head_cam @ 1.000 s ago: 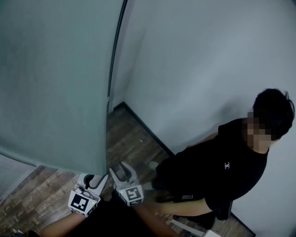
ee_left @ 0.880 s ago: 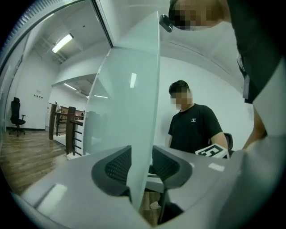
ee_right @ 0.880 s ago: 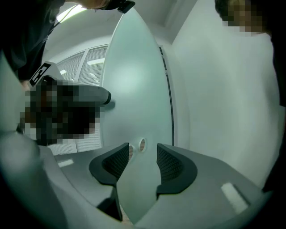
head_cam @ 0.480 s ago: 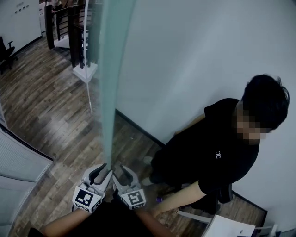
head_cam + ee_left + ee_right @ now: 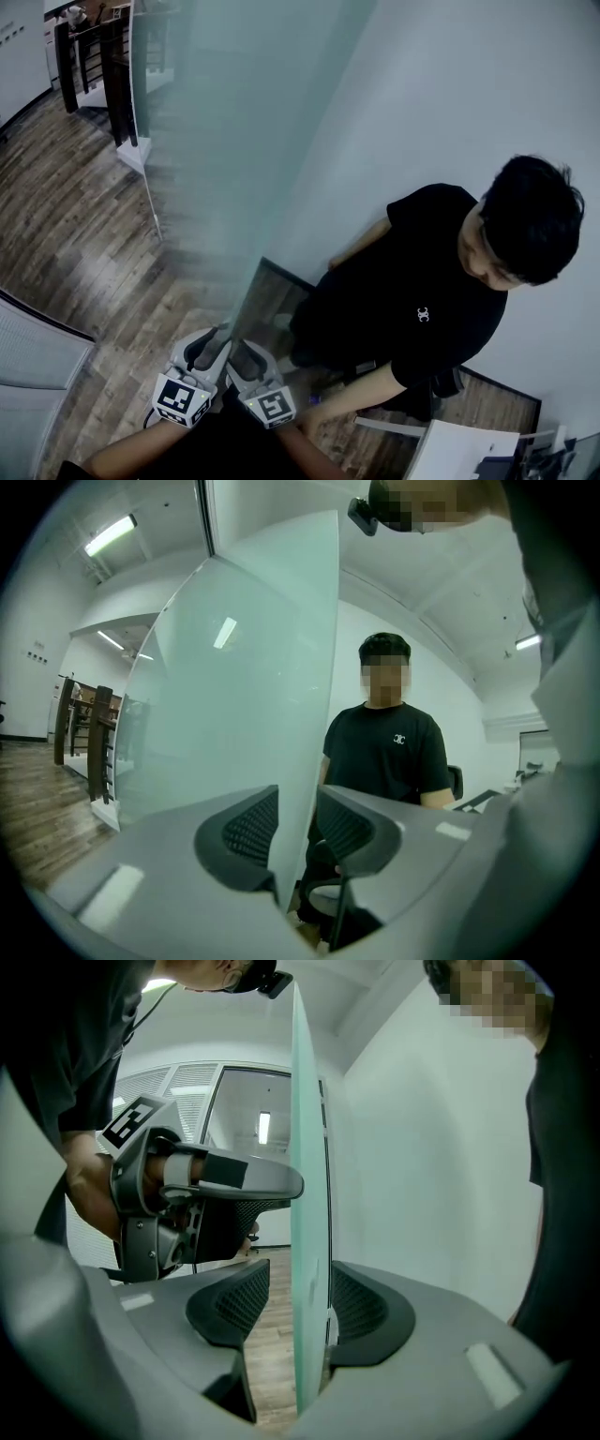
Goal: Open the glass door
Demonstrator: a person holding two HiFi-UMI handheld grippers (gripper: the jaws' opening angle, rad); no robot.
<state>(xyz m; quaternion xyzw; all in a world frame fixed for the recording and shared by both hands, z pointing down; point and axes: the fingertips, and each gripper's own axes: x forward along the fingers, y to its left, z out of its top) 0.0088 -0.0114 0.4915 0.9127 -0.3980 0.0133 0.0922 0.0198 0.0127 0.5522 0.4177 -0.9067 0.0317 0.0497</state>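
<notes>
The frosted glass door (image 5: 262, 141) stands as a tall greenish pane, with its free edge coming down between both grippers. My left gripper (image 5: 211, 349) straddles that edge; its jaws have just been opening, and the pane (image 5: 234, 714) runs between its pads (image 5: 248, 827) with a gap on the right side. My right gripper (image 5: 246, 356) sits beside it, also astride the edge. In the right gripper view the glass (image 5: 305, 1147) lies against the right pad (image 5: 361, 1307), with floor showing between it and the left pad. The left gripper (image 5: 216, 1194) shows beyond the pane.
A person in a black shirt (image 5: 422, 309) stands close on the right, against the white wall (image 5: 450, 84). Wooden floor (image 5: 75, 225) spreads to the left, with a dark railing (image 5: 112, 75) at the top left. A white desk corner (image 5: 469, 455) is at the bottom right.
The door has swung from covering the left of the head view, through edge-on, over towards the right wall. Both grippers have stayed astride its edge and moved with it.
</notes>
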